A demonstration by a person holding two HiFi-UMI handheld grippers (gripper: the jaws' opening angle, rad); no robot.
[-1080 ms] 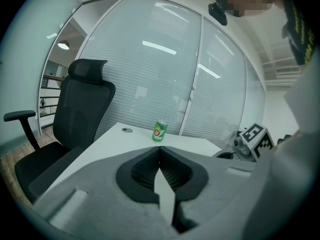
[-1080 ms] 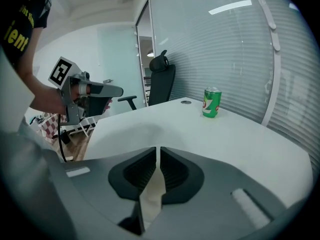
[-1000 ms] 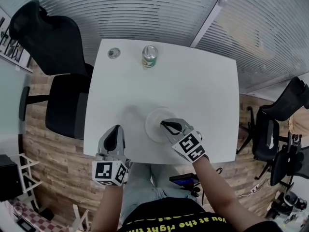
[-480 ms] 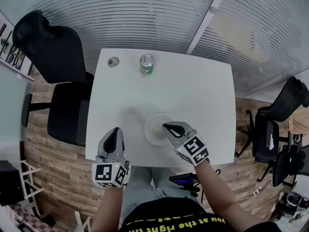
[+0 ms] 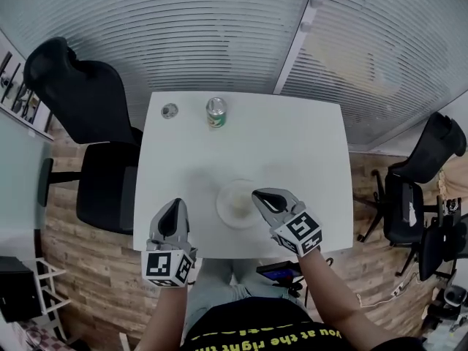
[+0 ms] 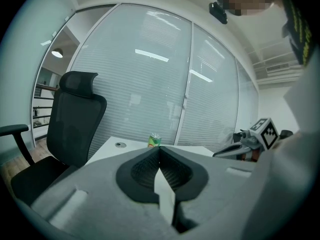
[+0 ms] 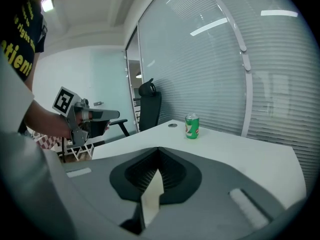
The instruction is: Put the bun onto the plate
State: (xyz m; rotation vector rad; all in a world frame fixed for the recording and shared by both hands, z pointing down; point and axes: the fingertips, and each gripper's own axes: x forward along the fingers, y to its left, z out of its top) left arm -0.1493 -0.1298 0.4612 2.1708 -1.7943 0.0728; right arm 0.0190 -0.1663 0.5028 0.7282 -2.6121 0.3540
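Plate (image 5: pixel 223 209), round and pale, on square table (image 5: pixel 292 152)

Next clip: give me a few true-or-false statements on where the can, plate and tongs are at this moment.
1. The green can stands near the table's far edge. True.
2. The right tongs grip the can. False: they are shut on nothing, at the plate's right rim.
3. The left tongs are wide open. False: their jaws are together, with nothing between them.
4. A black chair stands left of the table. True.
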